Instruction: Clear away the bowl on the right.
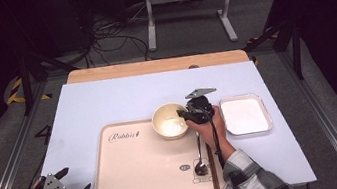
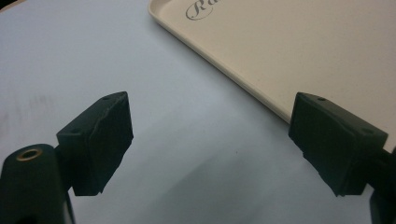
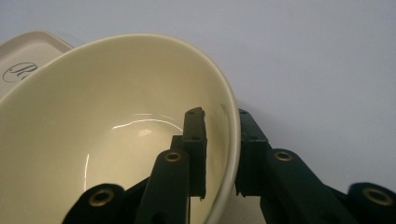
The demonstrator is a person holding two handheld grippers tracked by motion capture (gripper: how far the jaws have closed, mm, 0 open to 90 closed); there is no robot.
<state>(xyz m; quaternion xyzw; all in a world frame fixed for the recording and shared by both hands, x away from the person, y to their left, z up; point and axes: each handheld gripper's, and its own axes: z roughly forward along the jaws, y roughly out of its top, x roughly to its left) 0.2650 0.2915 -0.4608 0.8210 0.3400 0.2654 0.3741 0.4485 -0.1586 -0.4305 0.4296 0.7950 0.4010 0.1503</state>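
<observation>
With my right gripper straddling the bowl rim at the tray's far-right corner, jaws barely parted, the bowl could tip if I lift; left gripper spread, idle.

A lab or test room is showing here: a desk is standing inside a dark metal frame, cables are trailing over grey carpet, and hazard tape is marking the floor.
</observation>
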